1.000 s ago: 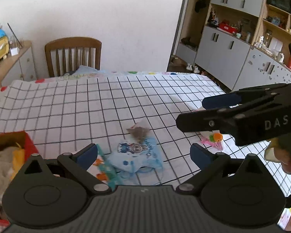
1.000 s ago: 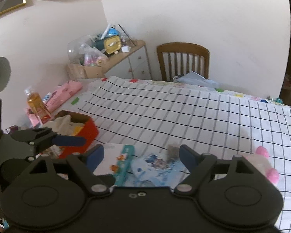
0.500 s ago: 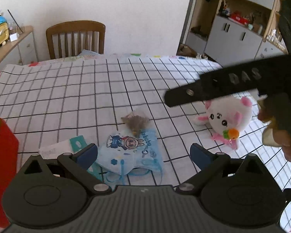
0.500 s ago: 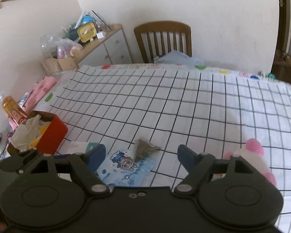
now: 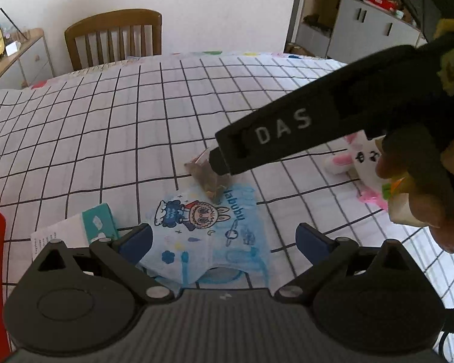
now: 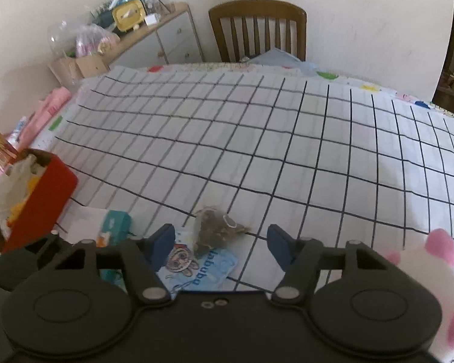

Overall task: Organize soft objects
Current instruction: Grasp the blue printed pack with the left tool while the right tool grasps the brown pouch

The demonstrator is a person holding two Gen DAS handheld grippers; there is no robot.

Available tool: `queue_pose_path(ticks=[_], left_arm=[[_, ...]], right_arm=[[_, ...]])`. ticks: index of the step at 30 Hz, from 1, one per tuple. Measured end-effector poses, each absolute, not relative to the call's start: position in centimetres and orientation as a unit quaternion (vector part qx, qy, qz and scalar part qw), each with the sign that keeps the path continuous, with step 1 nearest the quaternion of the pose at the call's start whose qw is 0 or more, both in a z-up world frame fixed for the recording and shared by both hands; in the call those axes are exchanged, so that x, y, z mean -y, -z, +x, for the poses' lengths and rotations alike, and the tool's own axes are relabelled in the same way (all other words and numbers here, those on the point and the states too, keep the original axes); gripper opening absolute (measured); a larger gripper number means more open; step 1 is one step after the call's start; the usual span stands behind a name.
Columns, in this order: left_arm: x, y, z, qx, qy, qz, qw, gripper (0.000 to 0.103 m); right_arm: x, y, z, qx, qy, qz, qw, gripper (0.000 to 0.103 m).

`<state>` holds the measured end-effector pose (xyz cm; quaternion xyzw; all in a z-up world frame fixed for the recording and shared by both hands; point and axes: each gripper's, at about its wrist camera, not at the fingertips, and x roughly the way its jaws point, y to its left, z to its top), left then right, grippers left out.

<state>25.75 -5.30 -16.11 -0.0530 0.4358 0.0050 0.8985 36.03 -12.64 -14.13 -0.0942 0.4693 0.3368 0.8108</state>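
Right hand-held gripper (image 6: 221,242): jaws closing, half-wide, nothing pressed. The brown sachet (image 6: 216,230) lies directly ahead between its fingertips, atop the blue packet (image 6: 208,267). Left hand-held gripper (image 5: 224,239), wide and empty, sits farther back.

Wooden chair (image 6: 257,28) behind the checked tablecloth (image 6: 257,139); cluttered sideboard (image 6: 154,36) left of it.
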Motion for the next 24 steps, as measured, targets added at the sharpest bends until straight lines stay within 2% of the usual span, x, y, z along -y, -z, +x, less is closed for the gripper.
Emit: queue_pose_path(ticks=[4, 6, 8, 9, 11, 15, 16, 20, 24], left_arm=[[5.3, 16.7, 26.1, -0.438, -0.004, -0.052, 0.897, 0.101], [5.2, 16.9, 26.2, -0.442, -0.004, -0.056, 0.895, 0.094], [5.2, 17.2, 26.5, -0.446, -0.004, -0.062, 0.893, 0.082], [5.2, 17.3, 26.5, -0.448, -0.006, -0.06, 0.892, 0.08], [5.3, 17.5, 26.6, -0.451, -0.01, -0.055, 0.891, 0.071], [5.3, 17.5, 26.5, -0.45, -0.012, -0.053, 0.891, 0.064], [5.3, 17.5, 26.4, -0.449, -0.015, -0.052, 0.892, 0.057], [4.8, 17.2, 26.4, -0.45, -0.024, -0.057, 0.891, 0.039], [3.9, 16.9, 26.4, -0.45, -0.028, -0.062, 0.89, 0.029]], right_arm=[[12.0, 15.3, 36.6, -0.48, -0.337, -0.098, 0.804, 0.059], [11.7, 15.8, 36.8, -0.484, -0.342, -0.095, 0.8, 0.057], [11.3, 16.1, 37.0, -0.486, -0.343, -0.097, 0.798, 0.054], [11.2, 16.3, 37.1, -0.487, -0.344, -0.099, 0.797, 0.053], [10.8, 16.6, 37.3, -0.488, -0.342, -0.106, 0.796, 0.049], [10.7, 17.1, 37.5, -0.487, -0.339, -0.112, 0.797, 0.046], [10.7, 17.1, 37.5, -0.485, -0.339, -0.113, 0.798, 0.046], [10.5, 17.1, 37.5, -0.479, -0.336, -0.121, 0.802, 0.032], [10.6, 17.0, 37.4, -0.473, -0.333, -0.123, 0.806, 0.022]])
